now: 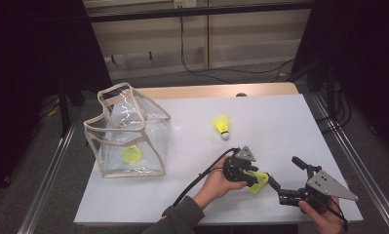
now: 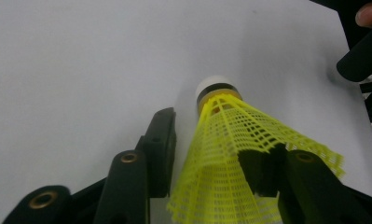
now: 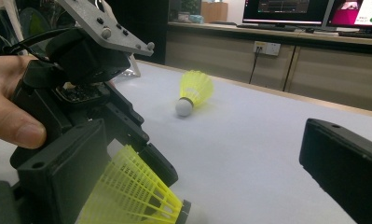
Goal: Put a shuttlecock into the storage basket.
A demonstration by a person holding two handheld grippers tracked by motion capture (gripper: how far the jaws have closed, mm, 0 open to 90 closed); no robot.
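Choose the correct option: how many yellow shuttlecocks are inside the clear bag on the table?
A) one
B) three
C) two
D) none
A: the high view shows a single yellow shuttlecock lying on the bottom of the clear bag; one other shuttlecock lies on the open table, and another sits between the jaws of the left gripper.

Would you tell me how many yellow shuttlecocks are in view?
3: one inside the clear bag at, one lying mid-table, one between the left gripper's jaws. None seems hidden.
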